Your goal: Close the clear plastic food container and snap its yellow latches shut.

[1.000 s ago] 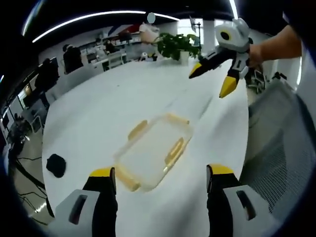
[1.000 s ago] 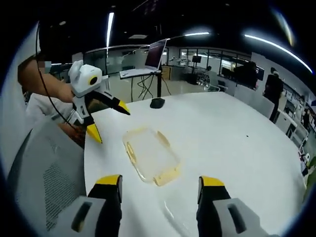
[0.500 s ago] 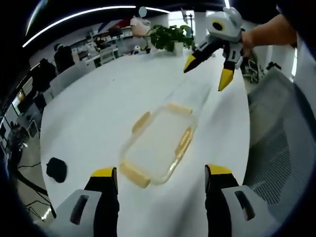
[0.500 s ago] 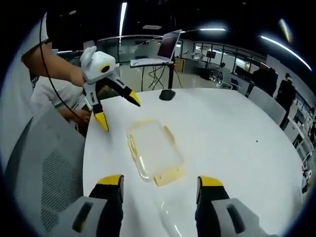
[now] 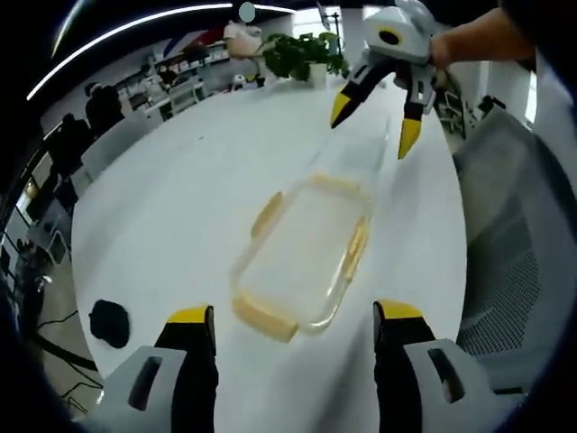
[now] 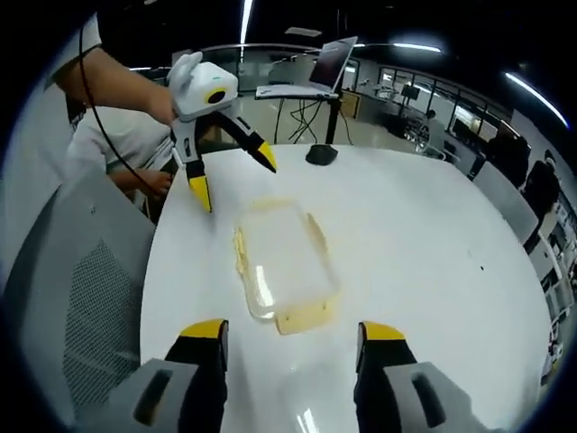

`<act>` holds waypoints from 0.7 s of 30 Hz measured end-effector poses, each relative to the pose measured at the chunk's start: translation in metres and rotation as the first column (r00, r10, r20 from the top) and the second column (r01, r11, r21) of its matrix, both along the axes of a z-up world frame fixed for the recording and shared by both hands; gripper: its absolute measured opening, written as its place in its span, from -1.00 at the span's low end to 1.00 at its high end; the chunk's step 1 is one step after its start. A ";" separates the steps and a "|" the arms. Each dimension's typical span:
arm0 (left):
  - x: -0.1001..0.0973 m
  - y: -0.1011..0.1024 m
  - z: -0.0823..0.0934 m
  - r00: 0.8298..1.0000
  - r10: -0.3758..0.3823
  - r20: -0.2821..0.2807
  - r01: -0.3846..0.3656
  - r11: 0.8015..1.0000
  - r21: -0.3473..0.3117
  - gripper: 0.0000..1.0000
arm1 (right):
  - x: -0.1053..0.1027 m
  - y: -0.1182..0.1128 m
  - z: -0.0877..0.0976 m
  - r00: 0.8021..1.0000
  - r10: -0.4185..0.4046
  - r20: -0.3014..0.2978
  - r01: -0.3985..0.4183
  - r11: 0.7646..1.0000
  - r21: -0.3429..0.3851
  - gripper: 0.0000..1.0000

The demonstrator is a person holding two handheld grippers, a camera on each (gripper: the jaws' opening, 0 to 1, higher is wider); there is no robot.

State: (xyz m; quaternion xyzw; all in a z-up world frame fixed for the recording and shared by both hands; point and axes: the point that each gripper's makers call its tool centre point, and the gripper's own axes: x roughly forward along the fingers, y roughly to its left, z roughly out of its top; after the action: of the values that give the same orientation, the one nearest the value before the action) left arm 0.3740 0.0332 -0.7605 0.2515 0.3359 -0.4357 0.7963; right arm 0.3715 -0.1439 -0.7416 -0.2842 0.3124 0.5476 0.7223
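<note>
Clear plastic box [image 5: 306,257] with yellow latches [image 5: 264,318] lies on your white table [image 5: 171,207], between your grippers. You brought both closer. Left gripper [image 5: 293,327] and right gripper [image 6: 288,336] hold nothing, jaws apart. Office desks stand behind.

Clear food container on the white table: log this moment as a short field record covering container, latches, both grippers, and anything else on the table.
container: clear plastic food container lying on the white table, lid state unclear
latches: yellow latches at its sides, whether snapped cannot be told
left gripper: left gripper open, above the table beyond the container's far end in the right gripper view
right gripper: right gripper open, past the container's opposite end
contact: neither touches the container
other: small black object near the table edge
</note>
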 end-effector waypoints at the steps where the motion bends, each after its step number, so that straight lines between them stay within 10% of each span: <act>1: 0.000 0.001 -0.001 1.000 0.000 -0.005 0.000 1.000 0.003 0.38 | 0.000 0.002 0.000 1.000 0.009 -0.004 -0.009 1.000 0.006 0.10; 21: 0.014 0.018 -0.024 0.994 -0.077 -0.077 0.085 0.990 0.116 0.32 | 0.012 0.017 -0.025 0.990 0.136 -0.039 -0.139 0.985 -0.104 0.02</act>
State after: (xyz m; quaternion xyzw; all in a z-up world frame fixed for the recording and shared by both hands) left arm 0.3877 0.0510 -0.7849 0.2962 0.3796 -0.4556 0.7487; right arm 0.3833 -0.1268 -0.7661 -0.3345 0.3321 0.5833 0.6616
